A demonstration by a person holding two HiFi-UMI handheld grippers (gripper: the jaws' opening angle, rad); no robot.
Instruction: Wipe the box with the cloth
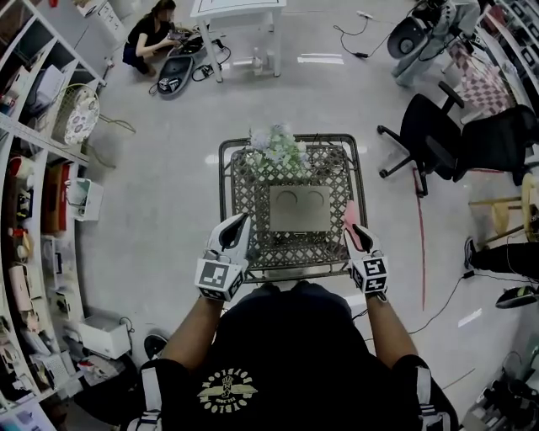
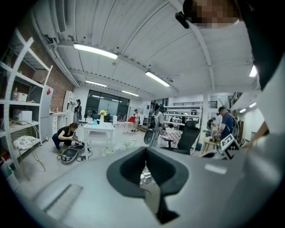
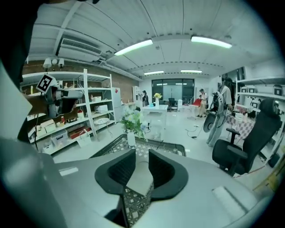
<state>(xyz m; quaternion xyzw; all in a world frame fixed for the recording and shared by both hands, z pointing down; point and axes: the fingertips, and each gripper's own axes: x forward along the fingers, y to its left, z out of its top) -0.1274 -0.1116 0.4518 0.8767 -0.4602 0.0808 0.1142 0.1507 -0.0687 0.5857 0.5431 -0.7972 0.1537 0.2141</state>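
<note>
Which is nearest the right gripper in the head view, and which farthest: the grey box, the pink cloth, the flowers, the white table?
From the right gripper:
1. Pink cloth, right beside its tips, at the mesh table's right edge.
2. Grey box, mid-table, to its left.
3. Flowers, at the far edge.
4. White table, across the floor.
</note>
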